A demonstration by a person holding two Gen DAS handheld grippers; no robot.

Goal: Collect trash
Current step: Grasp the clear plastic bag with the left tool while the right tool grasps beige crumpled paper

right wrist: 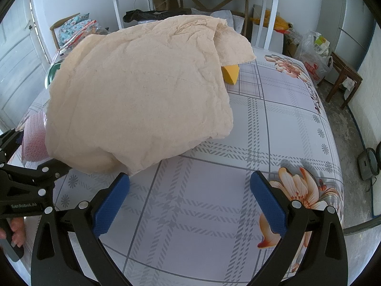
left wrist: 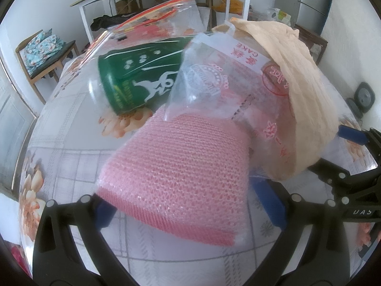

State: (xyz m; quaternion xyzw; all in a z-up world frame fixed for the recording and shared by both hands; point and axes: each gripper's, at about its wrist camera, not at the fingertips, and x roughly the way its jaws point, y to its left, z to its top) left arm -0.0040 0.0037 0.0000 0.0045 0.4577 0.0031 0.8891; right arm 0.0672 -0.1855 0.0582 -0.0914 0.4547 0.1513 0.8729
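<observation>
Two wrist views were examined, the left first.

Left wrist view: the left gripper (left wrist: 190,205) has its blue-padded fingers (left wrist: 270,203) spread wide, one on either side of a pink mesh scrubber (left wrist: 181,166) sealed in clear wrap. Whether the pads actually press on the scrubber cannot be told; its near edge lies between them. Just behind it lies a clear plastic cake wrapper (left wrist: 228,81) with red print, overlapping a green can (left wrist: 138,76) tipped on its side. A red-and-clear plastic bag (left wrist: 162,21) lies beyond the can. A crumpled beige paper sheet (left wrist: 297,83) drapes over the right end of this heap. All items rest on a floral plaid tablecloth (left wrist: 71,157). The other gripper shows at the right edge, one blue pad beside the paper.

Right wrist view: the right gripper (right wrist: 190,202) is wide open and holds nothing; only tablecloth (right wrist: 273,131) shows between its fingers (right wrist: 112,202). The beige paper sheet (right wrist: 142,95) lies just ahead, its near corner close to the left-hand pad. A yellow object (right wrist: 229,74) peeks from under its far edge. The pink scrubber (right wrist: 33,140) shows at the left, beside the left gripper's frame, with a hand (right wrist: 14,233) on its handle.
</observation>
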